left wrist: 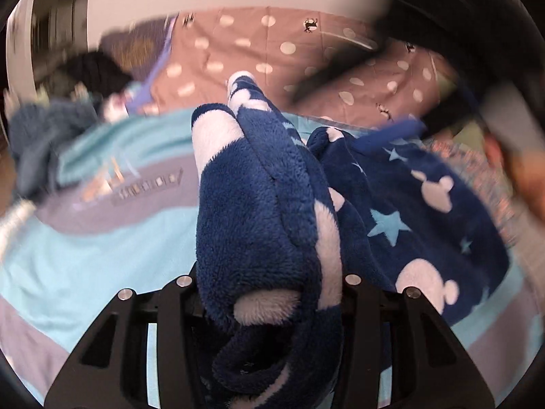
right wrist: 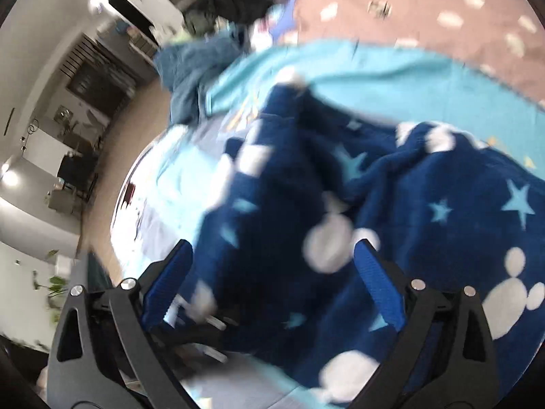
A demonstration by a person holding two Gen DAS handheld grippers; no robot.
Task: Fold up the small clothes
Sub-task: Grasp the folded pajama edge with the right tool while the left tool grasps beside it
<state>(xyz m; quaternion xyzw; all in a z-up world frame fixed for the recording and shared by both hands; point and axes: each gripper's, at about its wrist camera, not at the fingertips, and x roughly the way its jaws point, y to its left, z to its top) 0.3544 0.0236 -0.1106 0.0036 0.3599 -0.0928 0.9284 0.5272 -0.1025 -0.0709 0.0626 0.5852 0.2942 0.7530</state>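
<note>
Surface: a bed, covered by a blanket (left wrist: pixel 102 238) in light blue and grey bands; behind it a pink sheet (left wrist: pixel 255 44) with white dots. A grey-blue towel (left wrist: pixel 44 136) lay bunched at the blanket's far left edge, a black item (right wrist: pixel 235 0) past it.

Room: the right wrist view showed wood floor (right wrist: pixel 112 156), white walls, dark furniture and a green plant (right wrist: pixel 54 286) at the left margin.

Task item: fleece garment (left wrist: pixel 265 211), navy, printed with white mouse-head shapes and pale blue stars. It lay crumpled on the blanket, with one thick fold rising between the left tongs (left wrist: pixel 269 283) and the rest spread to the right.

Left tongs: clamped on the fleece fold, which bulged above and below the grip.

Right tongs: (right wrist: pixel 272 255) apart, blue pads (right wrist: pixel 378 283) on either side of the fleece and just over it; whether the pads touched the cloth could not be told.

Obscured: both views were motion-blurred, the right more so. The garment's type and edges were unreadable. A dark blurred shape (left wrist: pixel 340 68) crossed the left view's upper right.
</note>
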